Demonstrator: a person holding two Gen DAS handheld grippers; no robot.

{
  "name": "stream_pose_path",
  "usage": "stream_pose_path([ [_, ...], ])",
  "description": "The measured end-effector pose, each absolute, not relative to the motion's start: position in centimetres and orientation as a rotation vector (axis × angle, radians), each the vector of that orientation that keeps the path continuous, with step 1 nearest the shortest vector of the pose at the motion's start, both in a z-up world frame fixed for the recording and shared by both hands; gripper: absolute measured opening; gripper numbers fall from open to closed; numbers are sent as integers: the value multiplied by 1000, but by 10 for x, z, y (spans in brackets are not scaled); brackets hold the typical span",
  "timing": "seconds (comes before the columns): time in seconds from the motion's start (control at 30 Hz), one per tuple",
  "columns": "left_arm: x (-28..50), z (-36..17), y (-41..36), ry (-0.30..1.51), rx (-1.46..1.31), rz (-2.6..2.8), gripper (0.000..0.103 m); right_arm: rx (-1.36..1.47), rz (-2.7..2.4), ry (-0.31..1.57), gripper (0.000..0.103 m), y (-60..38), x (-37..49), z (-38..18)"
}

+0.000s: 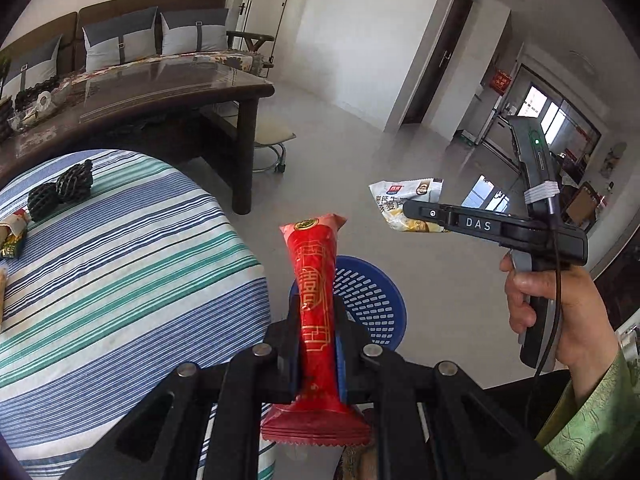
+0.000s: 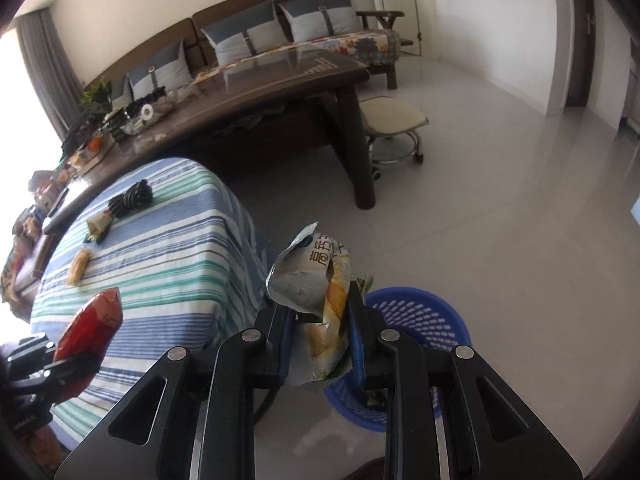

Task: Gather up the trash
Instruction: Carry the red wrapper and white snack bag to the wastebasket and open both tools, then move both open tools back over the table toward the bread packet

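Two grippers clamped on wrappers, left gripper (image 1: 316, 344) red wrapper (image 1: 314, 292), right gripper (image 2: 322, 332) white packet (image 2: 316, 280), hand (image 1: 552, 304) only in left view.

Right claw (image 2: 320, 320) grips a crumpled white wrapper (image 2: 310, 280) — blue basket (image 2: 424, 320) below.

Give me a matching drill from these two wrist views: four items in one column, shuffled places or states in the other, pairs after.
Items
1. red wrapper
2. white packet
3. blue basket
4. black mesh

Places
A. lying on the striped cloth
B. clamped in the left gripper
C. on the floor beside the covered table
D. clamped in the right gripper

Pairs: 1-B, 2-D, 3-C, 4-A
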State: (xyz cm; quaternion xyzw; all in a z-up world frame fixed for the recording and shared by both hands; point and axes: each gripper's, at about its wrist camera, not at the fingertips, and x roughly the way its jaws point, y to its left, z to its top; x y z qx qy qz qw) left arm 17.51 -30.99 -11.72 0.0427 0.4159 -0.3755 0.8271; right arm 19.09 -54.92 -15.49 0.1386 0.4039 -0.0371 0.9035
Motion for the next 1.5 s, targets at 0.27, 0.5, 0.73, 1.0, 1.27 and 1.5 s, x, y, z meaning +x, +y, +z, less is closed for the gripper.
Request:
stream_pose_path([
  [0.27,183,-163,-391,946,117,-843,13,353,-151,901,23,-601,173,-187],
  [0.5,190,-200,-426,995,130,-854,13,437,-180,916,23,-634,165,-201],
  [0.73,198,-227,-445,1037,147,-851,13,470,-178,937,23,-649,165,-213],
  [1.0,204,-246,-465,1068,178,-849,13,499,-180,942,23,-657,172,-219],
  [1.27,208,-259,-484,1017,205,-829,79,544,-179,900,61,-664,173,-218],
  [1.5,209,-237,-465,983,125,-824,79,500,-288,816,83,-668,165,-194],
])
